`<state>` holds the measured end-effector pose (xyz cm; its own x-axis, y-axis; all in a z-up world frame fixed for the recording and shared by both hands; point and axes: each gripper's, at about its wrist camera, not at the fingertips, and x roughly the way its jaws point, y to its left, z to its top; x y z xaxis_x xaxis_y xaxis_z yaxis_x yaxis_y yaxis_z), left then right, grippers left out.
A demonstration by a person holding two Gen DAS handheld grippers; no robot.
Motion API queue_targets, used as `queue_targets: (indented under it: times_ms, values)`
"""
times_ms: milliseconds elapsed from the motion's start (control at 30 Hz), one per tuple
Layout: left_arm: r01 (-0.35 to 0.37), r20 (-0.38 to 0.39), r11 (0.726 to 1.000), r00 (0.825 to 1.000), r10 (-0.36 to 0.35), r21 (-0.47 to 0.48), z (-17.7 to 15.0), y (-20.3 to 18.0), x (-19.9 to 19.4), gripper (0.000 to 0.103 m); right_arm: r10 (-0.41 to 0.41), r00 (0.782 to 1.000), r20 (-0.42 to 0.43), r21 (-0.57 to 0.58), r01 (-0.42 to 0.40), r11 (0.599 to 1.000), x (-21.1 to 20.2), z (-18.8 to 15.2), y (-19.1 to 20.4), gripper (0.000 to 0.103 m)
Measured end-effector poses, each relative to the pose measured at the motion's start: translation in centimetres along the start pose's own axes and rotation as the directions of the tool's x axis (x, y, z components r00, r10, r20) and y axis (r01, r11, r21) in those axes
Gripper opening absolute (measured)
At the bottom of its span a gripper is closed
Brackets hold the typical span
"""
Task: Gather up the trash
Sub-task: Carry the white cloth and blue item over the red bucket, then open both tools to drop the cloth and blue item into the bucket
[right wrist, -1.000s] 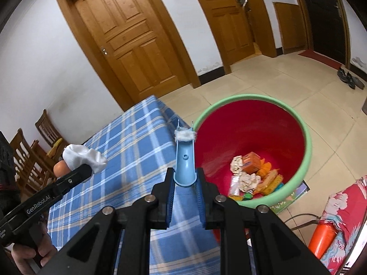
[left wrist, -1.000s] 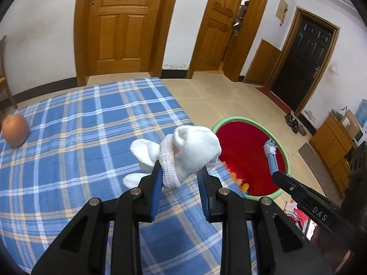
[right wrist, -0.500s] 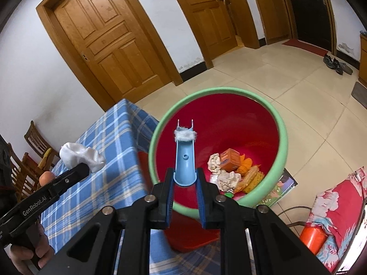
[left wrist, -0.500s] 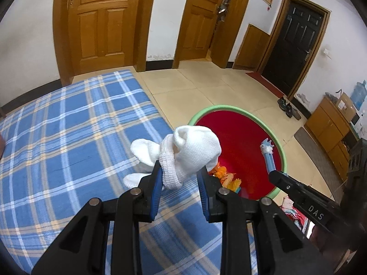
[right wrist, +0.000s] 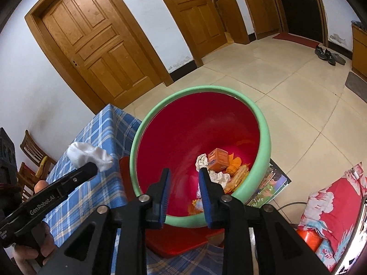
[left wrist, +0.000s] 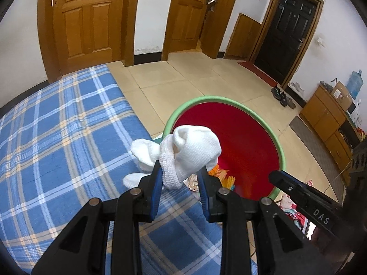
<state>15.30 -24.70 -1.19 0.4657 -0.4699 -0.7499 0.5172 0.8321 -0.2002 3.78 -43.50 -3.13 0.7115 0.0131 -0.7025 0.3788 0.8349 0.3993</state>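
My left gripper (left wrist: 180,175) is shut on a white sock (left wrist: 190,157) and holds it above the table's right edge, next to the red bin with a green rim (left wrist: 281,151). In the right wrist view the sock (right wrist: 90,153) shows at the left, held over the blue plaid cloth. My right gripper (right wrist: 183,176) is open and empty over the bin (right wrist: 263,123). Inside the bin lie an orange box (right wrist: 218,157), crumpled paper (right wrist: 201,161) and orange wrappers (right wrist: 238,174). The blue item it held is not visible.
The blue plaid tablecloth (left wrist: 57,151) covers the table at the left. A red stool (right wrist: 179,243) stands under the bin. A floral cushion (right wrist: 335,208) and books (right wrist: 273,183) lie on the tiled floor. Wooden chairs (right wrist: 29,146) stand behind the table.
My right gripper has opened and the blue item with the white tip is gone from its jaws. Both grippers have moved right, toward and over the bin.
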Motion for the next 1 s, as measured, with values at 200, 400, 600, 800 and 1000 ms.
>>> queue_targets:
  times_ms: [200, 400, 600, 800, 1000]
  values:
    - [0.009, -0.013, 1.0, 1.0, -0.009, 0.018, 0.3, -0.7, 1.0, 0.029, -0.008, 1.0, 0.02, 0.019, 0.008, 1.0, -0.6, 0.0, -0.5, 0.034]
    - [0.018, -0.024, 0.998, 1.0, -0.017, 0.054, 0.6, -1.8, 2.0, 0.029, -0.024, 0.999, 0.041, 0.036, 0.023, 0.999, -1.4, 0.4, -1.0, 0.039]
    - [0.022, -0.028, 0.997, 0.999, -0.02, 0.072, 0.4, -3.0, 2.3, 0.047, -0.038, 0.998, 0.05, 0.059, 0.035, 0.998, -1.8, 0.5, -1.7, 0.051]
    - [0.005, -0.018, 0.998, 1.0, -0.004, 0.061, 0.3, -3.1, 1.7, 0.056, -0.039, 0.998, 0.049, 0.074, 0.035, 0.997, -2.0, 0.5, -2.1, 0.063]
    - [-0.018, 0.0, 0.999, 1.0, 0.018, 0.031, -0.2, -2.2, 0.0, 0.06, -0.033, 0.998, 0.054, 0.066, 0.029, 0.997, -2.4, 0.3, -1.5, 0.073]
